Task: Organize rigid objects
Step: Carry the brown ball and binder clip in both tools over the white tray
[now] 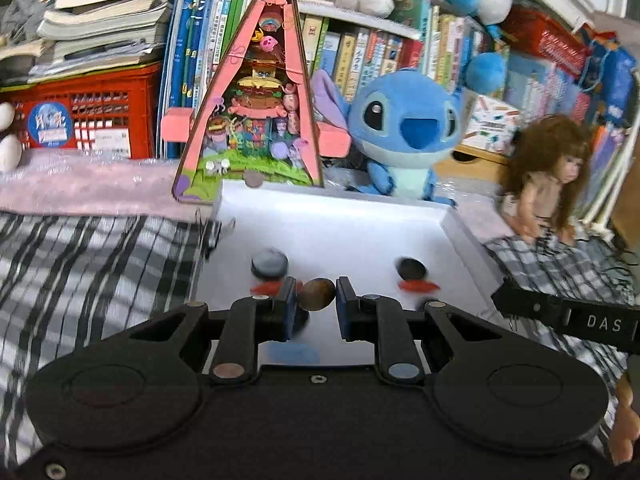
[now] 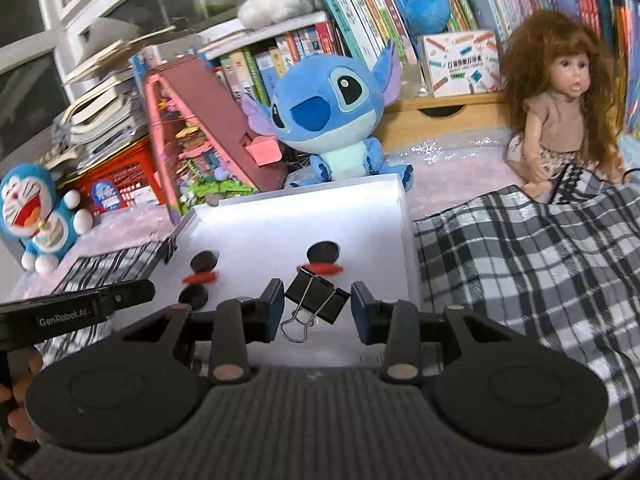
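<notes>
The left gripper (image 1: 316, 304) pinches a small brown round stone (image 1: 317, 293) between its blue pads – the jaws are nearly closed on it. It hangs above the near part of a white tray (image 1: 340, 228). On the tray floor, a grey round piece (image 1: 269, 263) lies at about 10 o'clock from the stone, and a dark round piece (image 1: 411, 269) lies at about 2 o'clock. Each has a red strip just under it.

The right gripper (image 2: 316, 308) holds a black binder clip (image 2: 316, 293) between its pads, jaws narrow around it. The clip sits tilted, and its silver wire handles (image 2: 298, 326) hang down toward 7 o'clock. It is also above the near part of the tray.

Behind the tray, at 12 o'clock, sits a blue Stitch plush (image 1: 404, 128). A pink house-shaped toy (image 1: 256, 112) stands just beside it. A doll with long brown hair (image 2: 560, 100) sits at 2 o'clock – on a black and white checked cloth (image 2: 540, 264). Books fill the shelves behind
</notes>
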Demonstrator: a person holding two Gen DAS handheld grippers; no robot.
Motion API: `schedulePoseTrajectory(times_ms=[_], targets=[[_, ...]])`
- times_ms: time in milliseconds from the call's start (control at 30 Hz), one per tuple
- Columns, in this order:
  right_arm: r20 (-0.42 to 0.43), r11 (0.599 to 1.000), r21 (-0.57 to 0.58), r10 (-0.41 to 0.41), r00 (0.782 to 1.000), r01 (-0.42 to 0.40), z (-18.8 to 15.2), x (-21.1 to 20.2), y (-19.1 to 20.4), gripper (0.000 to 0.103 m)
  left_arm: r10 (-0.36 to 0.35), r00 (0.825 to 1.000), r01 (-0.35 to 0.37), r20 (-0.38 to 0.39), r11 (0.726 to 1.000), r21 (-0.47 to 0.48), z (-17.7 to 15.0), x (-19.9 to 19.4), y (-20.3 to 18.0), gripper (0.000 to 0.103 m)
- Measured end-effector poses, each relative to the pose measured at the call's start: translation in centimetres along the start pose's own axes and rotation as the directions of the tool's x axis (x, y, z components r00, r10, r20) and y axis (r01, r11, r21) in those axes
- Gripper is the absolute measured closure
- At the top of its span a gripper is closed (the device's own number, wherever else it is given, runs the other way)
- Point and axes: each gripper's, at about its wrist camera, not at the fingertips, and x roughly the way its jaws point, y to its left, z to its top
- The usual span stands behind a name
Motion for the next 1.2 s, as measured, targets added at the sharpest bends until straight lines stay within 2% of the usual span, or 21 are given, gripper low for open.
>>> schedulePoseTrajectory(times_ms=[100, 267, 367, 500, 633, 767, 1000, 1200], targets=[[-0.034, 0.998, 0.051, -0.025, 0.999, 0.026, 1.3, 2.2, -0.4, 0.061, 0.025, 1.000, -0.025, -0.004, 1.000, -0.016, 1.7, 2.3, 0.0, 0.084], [-0.024, 0.994, 0.093, -0.053, 0.998, 0.055, 3.3, 4.4, -1.0, 0.061, 0.062, 0.998, -0.064, -0.030, 0.997, -0.052, 3.2, 6.1, 0.5, 0.084], [-0.011, 0.991, 0.129, -0.038, 0.999, 0.039, 4.3, 5.5, -1.5, 0.061, 0.065, 0.998, -0.067, -0.024, 0.995, -0.070, 3.5, 7.8, 0.9, 0.084], [0.015, 0.985, 0.173, -0.016, 1.000, 0.013, 5.0, 7.5, -2.1, 0.061, 0.027, 0.999, -0.030, -0.029, 0.993, -0.110, 3.8, 9.4, 1.2, 0.084], [0.019, 0.972, 0.233, -0.003, 1.000, -0.002, 5.0, 9.3, -2.7, 0.061, 0.037, 0.999, -0.038, -0.015, 0.997, -0.064, 3.8, 10.6, 0.8, 0.084], [0.015, 0.961, 0.277, 0.023, 1.000, -0.026, 4.7, 10.8, -2.8, 0.061, 0.053, 0.998, -0.053, -0.016, 0.997, -0.062, 3.7, 11.6, 1.0, 0.084], [0.001, 0.977, 0.212, 0.008, 1.000, -0.008, 4.6, 12.5, -1.5, 0.061, 0.118, 0.992, -0.119, -0.035, 0.992, -0.042, 3.5, 12.7, 1.5, 0.084], [-0.010, 0.987, 0.153, -0.039, 0.999, 0.040, 4.0, 13.3, -0.9, 0.061, 0.124, 0.992, -0.124, -0.032, 0.992, -0.010, 3.2, 13.0, 1.2, 0.083]])
